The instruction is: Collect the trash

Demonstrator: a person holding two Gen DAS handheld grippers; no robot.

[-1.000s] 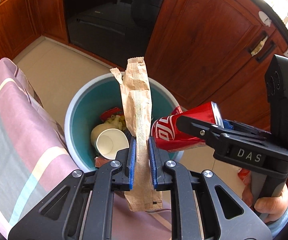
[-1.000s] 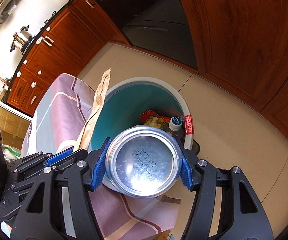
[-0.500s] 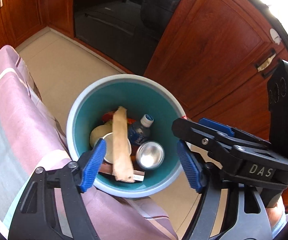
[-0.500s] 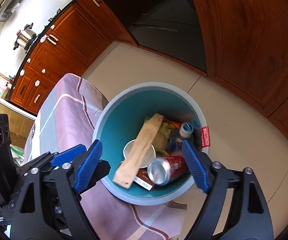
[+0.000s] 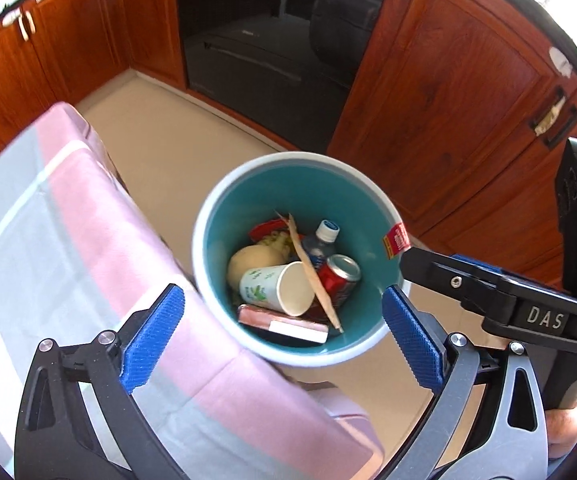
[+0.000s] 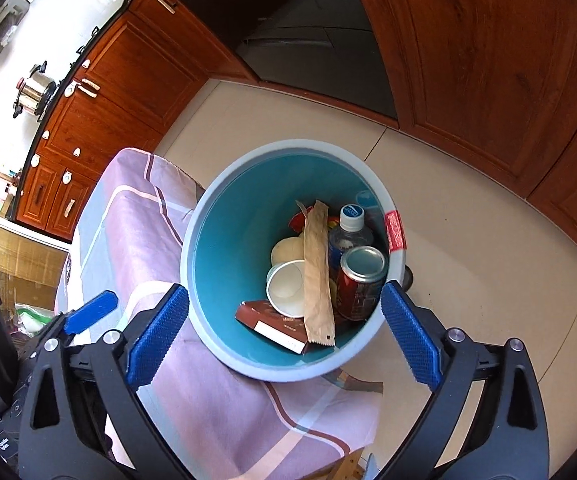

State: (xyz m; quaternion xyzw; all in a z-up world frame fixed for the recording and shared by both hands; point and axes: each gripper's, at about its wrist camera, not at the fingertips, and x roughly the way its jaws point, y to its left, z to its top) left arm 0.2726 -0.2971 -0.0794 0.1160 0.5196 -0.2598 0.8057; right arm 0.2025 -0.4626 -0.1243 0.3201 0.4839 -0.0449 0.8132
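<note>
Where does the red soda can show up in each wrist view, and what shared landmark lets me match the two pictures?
Left wrist view: the red soda can lies in the bin, right of centre, right of the paper cup.
Right wrist view: the red soda can lies at the bin's right side, right of the brown paper sleeve.
Shared landmark: the red sticker on the bin's rim.

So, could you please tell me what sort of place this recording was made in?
Most likely a home kitchen: wooden cabinets line the walls, a steel pot stands on the counter, and a built-in oven sits between the cupboards.
</note>
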